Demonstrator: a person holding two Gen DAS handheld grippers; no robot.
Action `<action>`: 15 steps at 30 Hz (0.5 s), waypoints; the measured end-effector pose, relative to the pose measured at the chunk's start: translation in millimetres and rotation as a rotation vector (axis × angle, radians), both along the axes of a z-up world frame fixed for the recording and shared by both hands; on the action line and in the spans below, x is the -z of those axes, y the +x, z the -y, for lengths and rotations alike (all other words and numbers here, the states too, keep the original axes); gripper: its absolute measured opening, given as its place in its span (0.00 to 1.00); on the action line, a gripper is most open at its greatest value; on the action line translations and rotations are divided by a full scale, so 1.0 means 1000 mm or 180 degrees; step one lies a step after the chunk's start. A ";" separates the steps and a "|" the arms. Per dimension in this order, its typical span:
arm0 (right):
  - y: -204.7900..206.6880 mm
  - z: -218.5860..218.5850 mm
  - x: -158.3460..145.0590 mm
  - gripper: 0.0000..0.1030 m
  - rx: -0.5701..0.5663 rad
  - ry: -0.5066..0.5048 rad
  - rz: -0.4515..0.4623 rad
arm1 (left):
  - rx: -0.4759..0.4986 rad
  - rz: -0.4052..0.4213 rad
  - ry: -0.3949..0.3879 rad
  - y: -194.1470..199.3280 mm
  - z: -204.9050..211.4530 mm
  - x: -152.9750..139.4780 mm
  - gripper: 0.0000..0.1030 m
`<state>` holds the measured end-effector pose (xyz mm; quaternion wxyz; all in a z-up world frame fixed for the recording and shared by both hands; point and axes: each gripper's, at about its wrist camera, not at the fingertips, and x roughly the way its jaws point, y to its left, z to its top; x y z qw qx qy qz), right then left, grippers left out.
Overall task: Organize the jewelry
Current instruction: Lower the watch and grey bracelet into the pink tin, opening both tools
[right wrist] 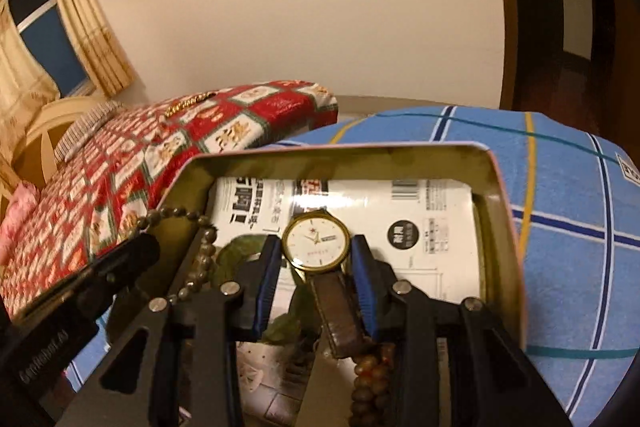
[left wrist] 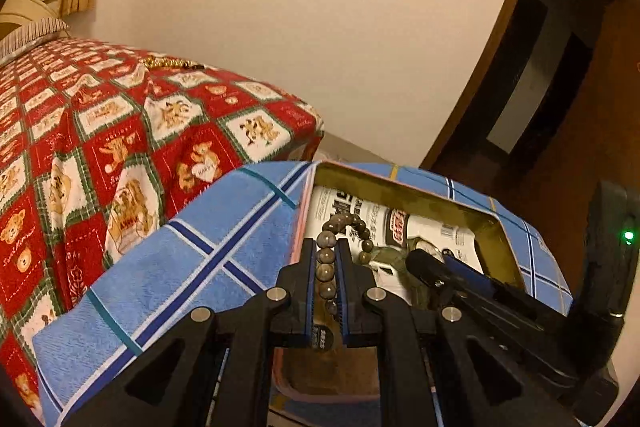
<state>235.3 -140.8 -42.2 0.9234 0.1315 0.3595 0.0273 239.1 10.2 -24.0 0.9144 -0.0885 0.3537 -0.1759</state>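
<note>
An open metal tin lined with printed paper sits on a blue checked cloth. My left gripper is shut on a grey-brown bead bracelet, holding it over the tin's left part; the bracelet also shows in the right wrist view. My right gripper is inside the tin, its jaws beside a gold-rimmed watch with a brown strap; the pads look slightly apart from the case. The right gripper shows in the left wrist view. A gold chain lies far off on the bed.
A bed with a red teddy-bear quilt stands left of the blue cloth. More brown beads and a green item lie in the tin. A wall, a dark doorway and a curtained window lie behind.
</note>
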 end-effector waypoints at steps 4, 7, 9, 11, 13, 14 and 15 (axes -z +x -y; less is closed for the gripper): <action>-0.008 0.009 -0.005 0.46 -0.0014 0.0151 0.0159 | 0.0030 0.0154 0.0299 -0.003 0.012 0.000 0.08; -0.015 0.011 -0.015 0.55 0.0026 0.0218 0.0322 | 0.0094 0.0233 0.0531 -0.007 0.021 -0.001 0.17; -0.025 0.017 -0.027 0.55 0.0152 0.0283 0.0513 | 0.0192 0.0230 0.0531 -0.009 0.023 -0.003 0.31; -0.041 0.029 -0.039 0.55 0.0352 0.0259 0.0661 | 0.0251 0.0251 0.0488 -0.014 0.022 -0.008 0.41; -0.058 0.041 -0.046 0.55 0.0541 0.0183 0.0726 | 0.0191 0.0364 0.0506 -0.022 0.018 -0.018 0.51; -0.067 0.048 -0.048 0.55 0.0598 0.0155 0.0737 | 0.0135 0.0427 0.0528 -0.026 0.017 -0.022 0.61; -0.073 0.051 -0.049 0.55 0.0621 0.0138 0.0740 | 0.0068 0.0514 0.0541 -0.033 0.013 -0.028 0.65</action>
